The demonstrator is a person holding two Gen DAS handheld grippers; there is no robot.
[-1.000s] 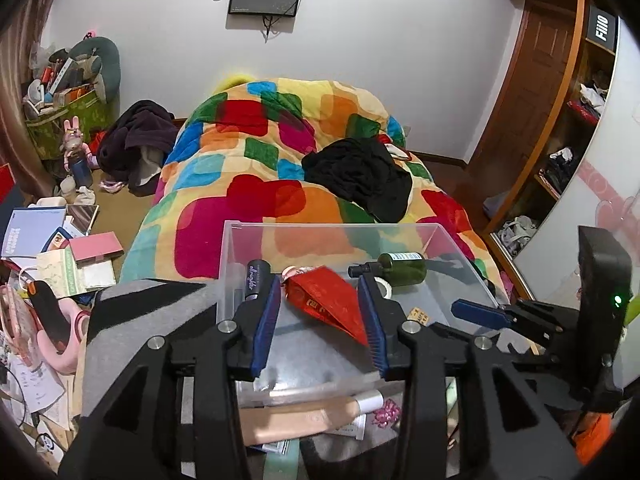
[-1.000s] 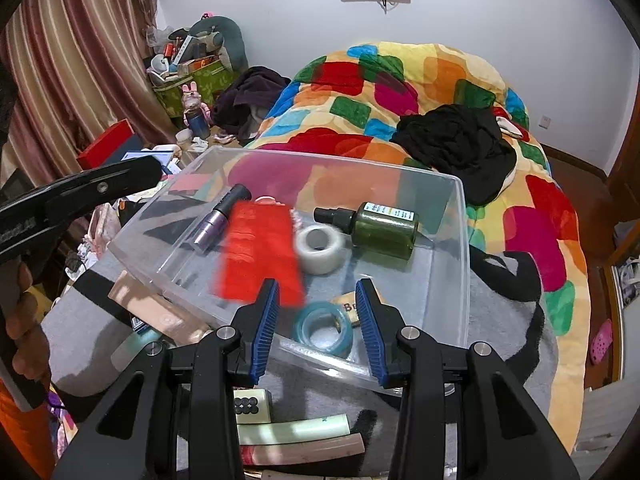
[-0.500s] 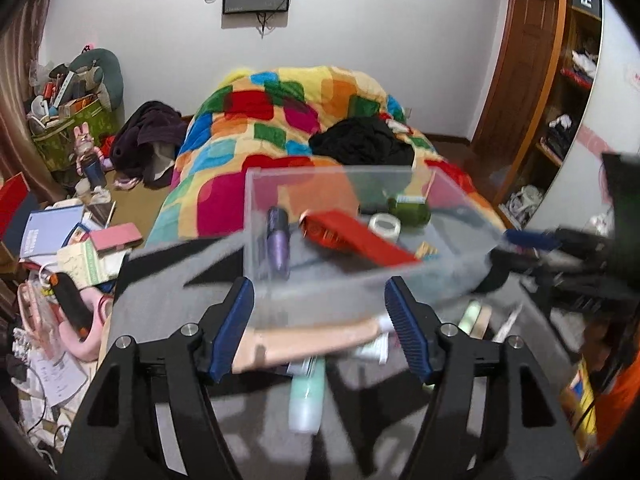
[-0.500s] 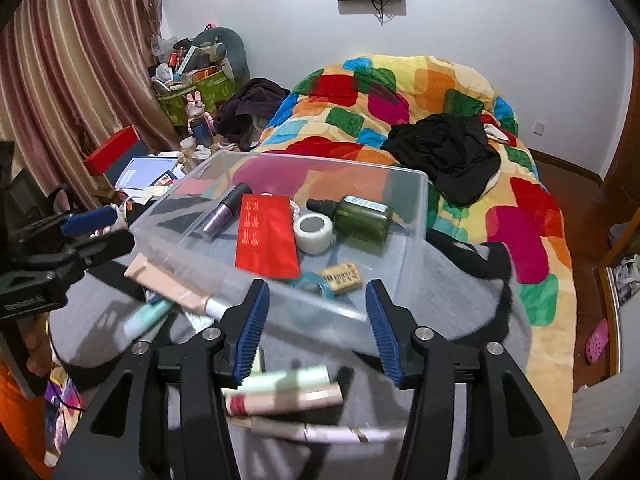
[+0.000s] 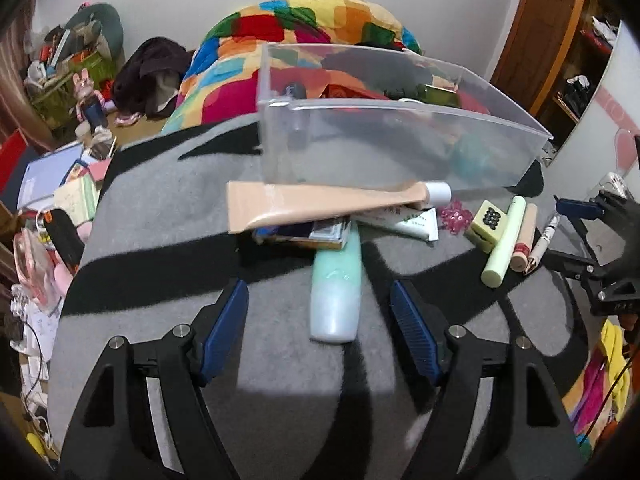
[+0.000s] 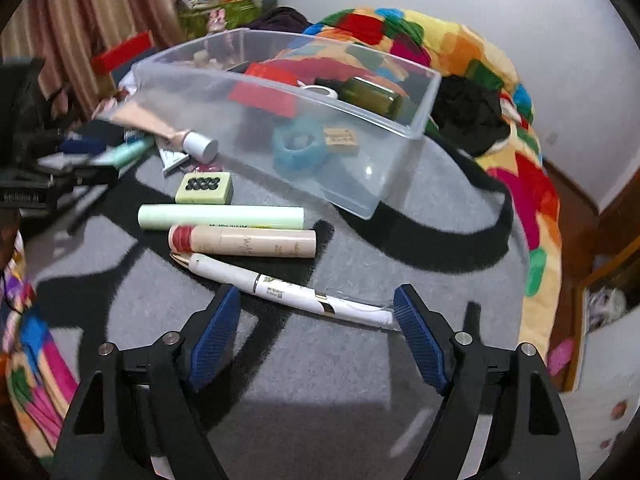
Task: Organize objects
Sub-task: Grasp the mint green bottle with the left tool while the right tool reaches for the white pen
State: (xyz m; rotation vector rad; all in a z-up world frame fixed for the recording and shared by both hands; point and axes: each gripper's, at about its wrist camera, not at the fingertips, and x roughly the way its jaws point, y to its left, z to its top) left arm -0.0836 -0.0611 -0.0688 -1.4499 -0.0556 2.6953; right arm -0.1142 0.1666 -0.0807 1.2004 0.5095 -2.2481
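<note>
A clear plastic bin (image 5: 380, 140) (image 6: 280, 86) stands on a grey and black blanket (image 5: 160, 216). It holds a red packet (image 6: 264, 98), a green bottle (image 6: 372, 96), a blue tape ring (image 6: 298, 144) and small items. In front of the bin lie a beige tube (image 5: 320, 204), a mint tube (image 5: 336, 280), a tile (image 6: 205, 188), a pale green stick (image 6: 220, 217), a beige stick (image 6: 248, 242) and a white pen (image 6: 280, 284). My left gripper (image 5: 318, 292) straddles the mint tube's lower end; its jaws are closing but not touching it. My right gripper (image 6: 317, 292) is opening just above the pen, holding nothing.
A colourful quilt (image 6: 532, 184) with black clothing (image 6: 468, 120) lies behind the bin. Books and clutter (image 5: 52, 184) cover the floor to the left. A wooden shelf (image 5: 576, 52) stands on the right. The blanket's near part is bare.
Both grippers let go of their items, the red packet and the blue tape ring, which now lie in the bin. Both pulled back, dropped toward the blanket and spread their jaws wider.
</note>
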